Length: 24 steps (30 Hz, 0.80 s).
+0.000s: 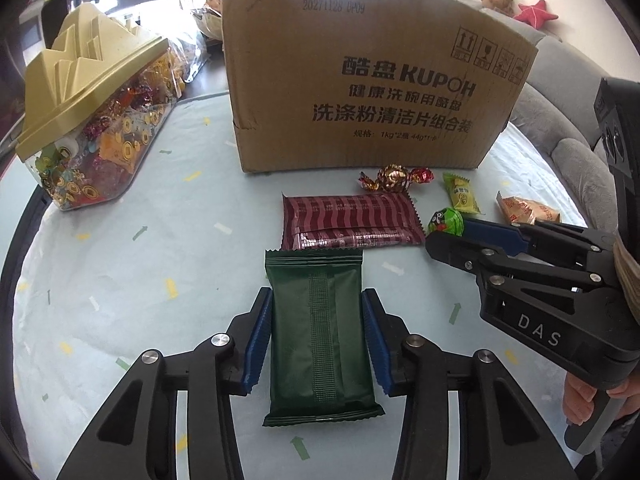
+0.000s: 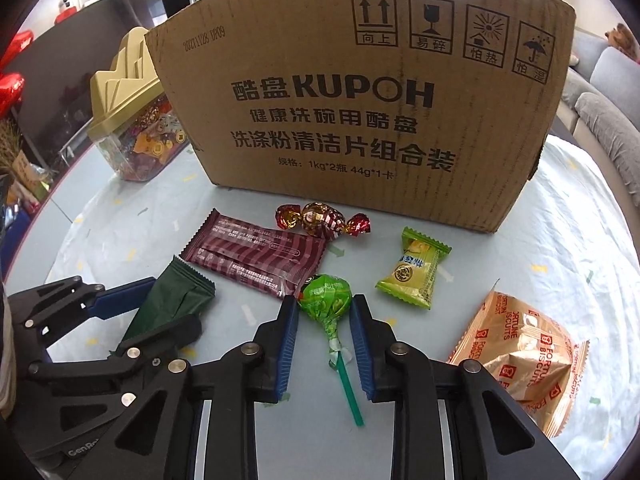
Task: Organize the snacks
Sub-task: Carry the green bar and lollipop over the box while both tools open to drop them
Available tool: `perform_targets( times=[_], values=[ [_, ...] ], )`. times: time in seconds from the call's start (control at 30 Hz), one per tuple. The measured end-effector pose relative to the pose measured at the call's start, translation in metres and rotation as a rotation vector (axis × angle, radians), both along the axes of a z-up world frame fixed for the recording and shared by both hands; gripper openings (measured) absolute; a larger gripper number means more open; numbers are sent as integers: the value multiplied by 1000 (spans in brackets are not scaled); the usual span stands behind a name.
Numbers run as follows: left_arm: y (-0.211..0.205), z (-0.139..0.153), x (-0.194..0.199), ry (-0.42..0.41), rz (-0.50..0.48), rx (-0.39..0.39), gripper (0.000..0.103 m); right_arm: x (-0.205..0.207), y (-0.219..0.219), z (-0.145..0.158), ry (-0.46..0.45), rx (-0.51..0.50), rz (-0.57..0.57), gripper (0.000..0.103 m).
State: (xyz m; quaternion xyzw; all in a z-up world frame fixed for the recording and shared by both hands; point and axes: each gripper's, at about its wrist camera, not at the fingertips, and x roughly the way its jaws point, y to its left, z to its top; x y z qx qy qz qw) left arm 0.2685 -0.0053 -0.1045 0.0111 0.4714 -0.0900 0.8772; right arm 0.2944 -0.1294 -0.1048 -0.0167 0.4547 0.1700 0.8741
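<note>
Left tool [image 1: 316, 334] clamped on a green packet [image 1: 320, 336]; right tool [image 2: 325, 344] closed around a lollipop [image 2: 326, 294]. Four snacks beyond them on the bench [image 1: 120, 264], unsorted.

The brown cardboard box [image 2: 360, 112] reads "酷盘 KUPOH", "洗涤粉清洁片组合装", "1kg*2瓶 44g*1卡", the stamp "20271128 DP09", and handling signs 向上, 易碎, 怕热, 怕湿. The tan crinkled snack bag [image 2: 524, 364] says "FORTUNE BISCUITS". The black right gripper [image 1: 444, 236] bears "DAS".

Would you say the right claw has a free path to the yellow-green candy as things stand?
Probably yes: the right claw straddles the green lollipop, and the yellow-green candy lies just right of it on bare tablecloth.
</note>
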Motion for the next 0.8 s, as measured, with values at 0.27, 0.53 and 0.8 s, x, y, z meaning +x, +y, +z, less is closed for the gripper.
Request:
perform_targets(
  times=[0.27, 0.53, 0.8],
  values=[
    [8, 24, -13, -66, 21, -28, 43, -14, -2, 19, -41, 15, 8, 28],
    [13, 60, -32, -162, 35, -43, 43, -33, -10, 48, -116, 36, 2, 28],
    [13, 96, -45, -268, 41, -40, 43, -53, -22, 85, -203, 55, -8, 28]
  ],
)
